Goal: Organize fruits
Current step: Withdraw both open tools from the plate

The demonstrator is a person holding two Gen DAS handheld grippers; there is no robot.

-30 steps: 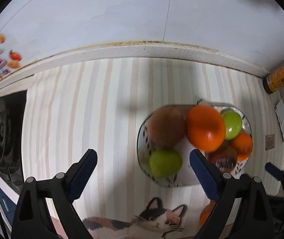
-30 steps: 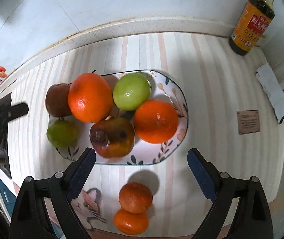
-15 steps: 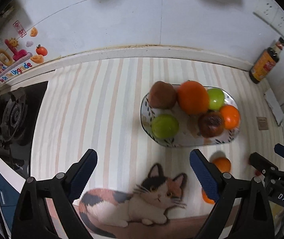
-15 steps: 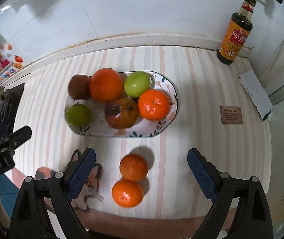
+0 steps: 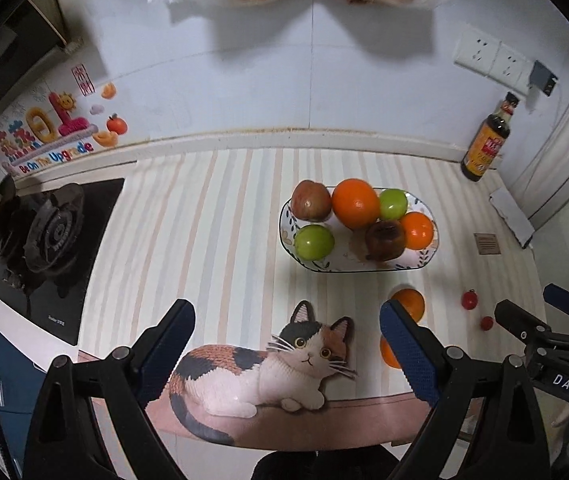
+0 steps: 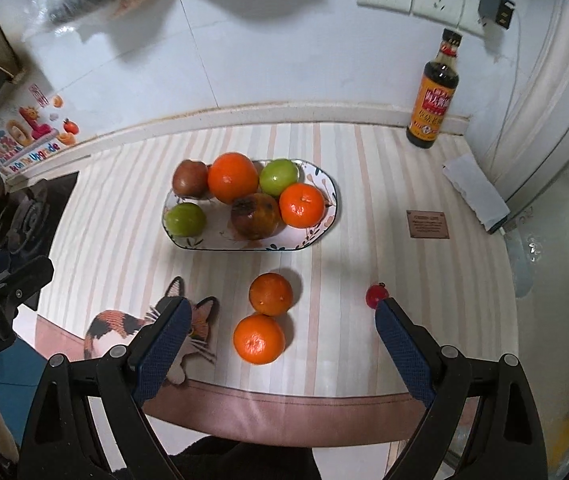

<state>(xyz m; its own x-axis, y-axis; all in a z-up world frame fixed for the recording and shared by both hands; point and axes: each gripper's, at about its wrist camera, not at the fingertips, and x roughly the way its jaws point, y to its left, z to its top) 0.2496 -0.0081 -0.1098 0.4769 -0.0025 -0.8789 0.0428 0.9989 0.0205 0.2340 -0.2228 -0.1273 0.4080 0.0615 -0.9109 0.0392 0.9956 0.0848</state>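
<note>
An oval patterned plate (image 6: 320, 232) (image 5: 420, 266) on the striped mat holds two oranges, two green apples, a red apple and a dark bruised fruit (image 6: 255, 216). Two loose oranges (image 6: 270, 294) (image 6: 259, 339) lie on the mat in front of the plate. A small red fruit (image 6: 376, 296) lies to their right; the left wrist view shows two such small fruits (image 5: 469, 300) (image 5: 486, 323). My left gripper (image 5: 286, 340) is open and empty, high above the cat picture. My right gripper (image 6: 282, 340) is open and empty, above the loose oranges.
A sauce bottle (image 6: 433, 100) stands at the back right by the wall. A folded white cloth (image 6: 476, 192) and a small brown card (image 6: 427, 224) lie at the right. A gas hob (image 5: 44, 236) is at the left. The counter's front edge is close below.
Both grippers have pulled back and up from the plate, so the whole counter comes into view. Both stay open and empty. The fruits have not moved.
</note>
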